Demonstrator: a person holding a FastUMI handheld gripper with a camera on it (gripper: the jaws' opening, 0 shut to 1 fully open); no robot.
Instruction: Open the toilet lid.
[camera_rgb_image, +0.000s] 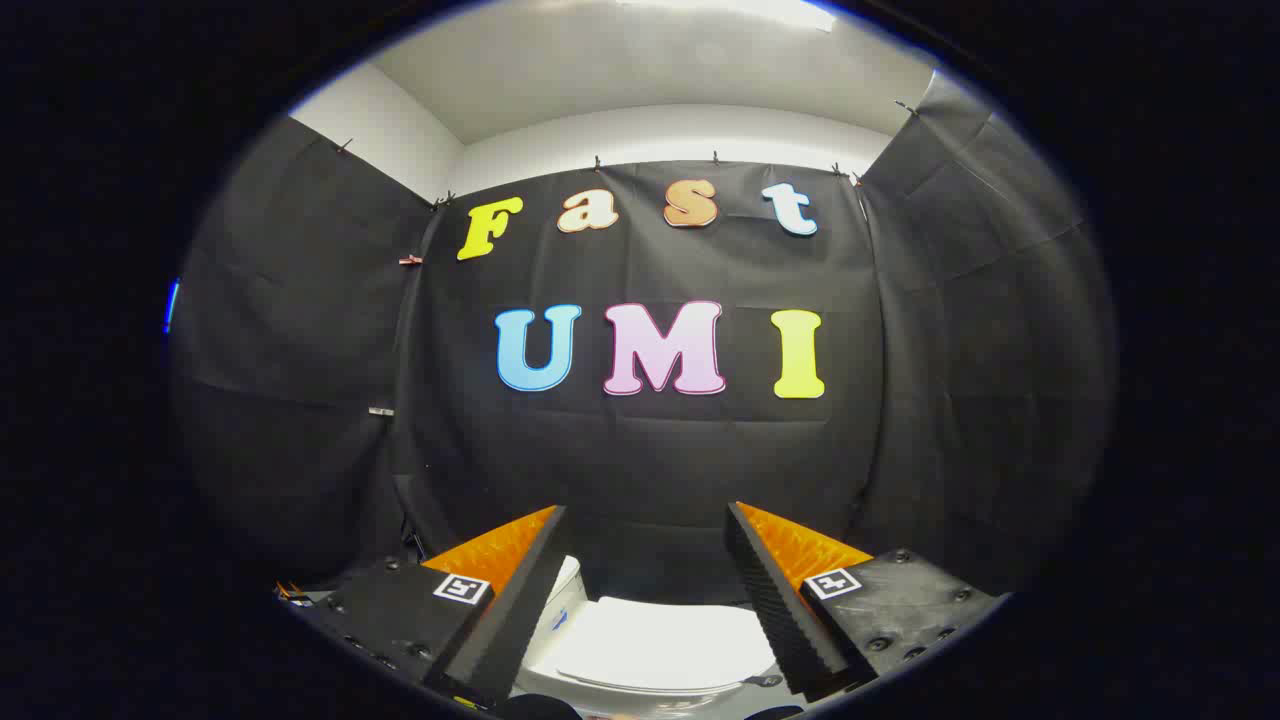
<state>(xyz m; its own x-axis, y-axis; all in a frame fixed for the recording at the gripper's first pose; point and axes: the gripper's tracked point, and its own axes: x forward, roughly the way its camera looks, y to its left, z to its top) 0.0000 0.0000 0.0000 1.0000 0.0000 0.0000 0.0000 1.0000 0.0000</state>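
Observation:
The white toilet lid (665, 645) lies flat and closed, low down between and below my two fingers. A white rounded part of the toilet (562, 590) shows just behind the left finger. My gripper (648, 520) is held well above the lid, open, with a wide gap between the fingers and nothing in it. The fingertips point at the back wall rather than at the lid. The front edge of the lid is hidden below the fingers.
Black cloth walls (650, 450) close in the booth on the back, left and right. A white ceiling (640, 70) runs above them. Some small cables or clips (290, 592) sit low beside the left finger.

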